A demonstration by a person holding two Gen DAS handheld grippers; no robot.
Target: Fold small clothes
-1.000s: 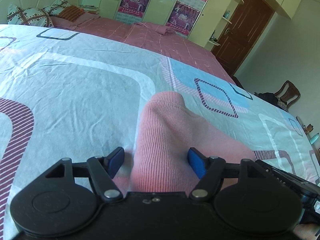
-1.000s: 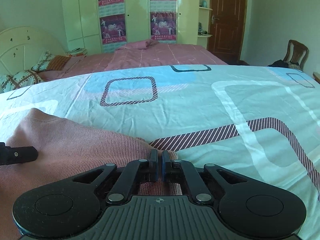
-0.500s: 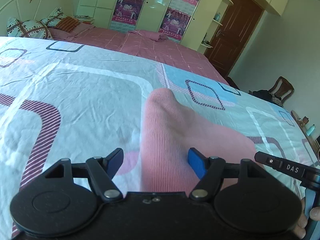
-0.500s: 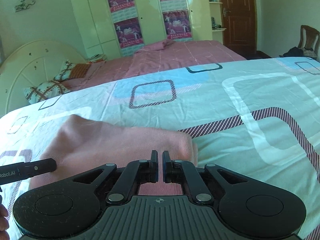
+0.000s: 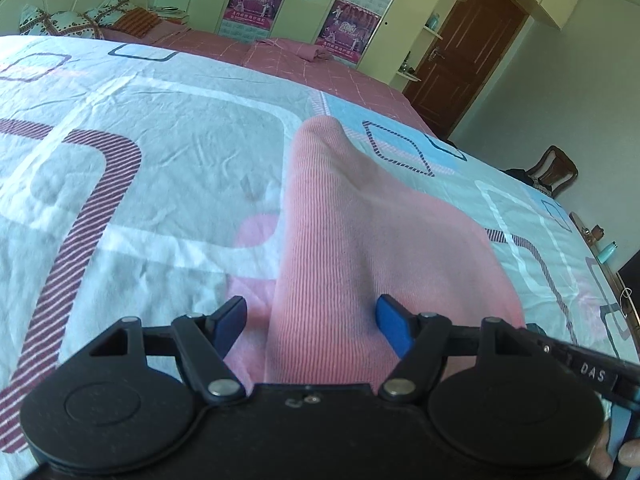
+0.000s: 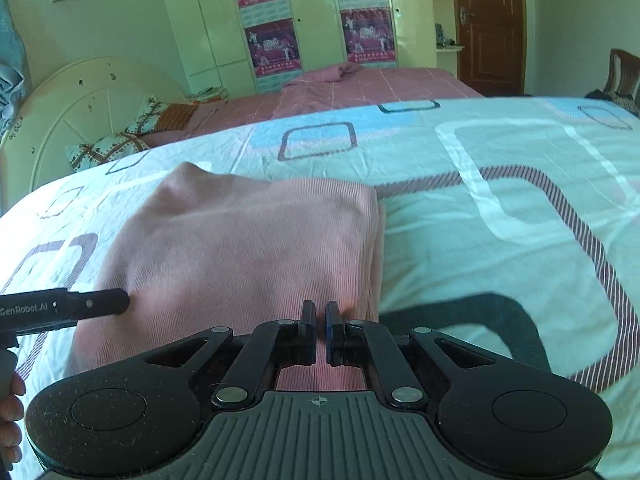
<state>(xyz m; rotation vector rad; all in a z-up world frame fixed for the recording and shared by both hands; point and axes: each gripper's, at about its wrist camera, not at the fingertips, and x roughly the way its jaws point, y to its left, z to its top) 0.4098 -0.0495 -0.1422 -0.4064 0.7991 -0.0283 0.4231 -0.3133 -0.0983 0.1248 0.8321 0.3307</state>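
While my right gripper [image 6: 319, 334] is pinched tight on the near edge of the pink ribbed garment [image 6: 248, 256], my left gripper [image 5: 312, 320] stands wide apart, its blue pads [image 5: 394, 328] straddling a raised fold of the same cloth without pressing it. That garment lies folded on the patterned bedsheet [image 6: 500, 200], its right edge showing stacked layers. From the right wrist view, one black finger of my left gripper reaches onto the cloth's left side. Beyond the bed stand a pale wardrobe [image 6: 312, 20] with posters and a brown door [image 6: 490, 24].
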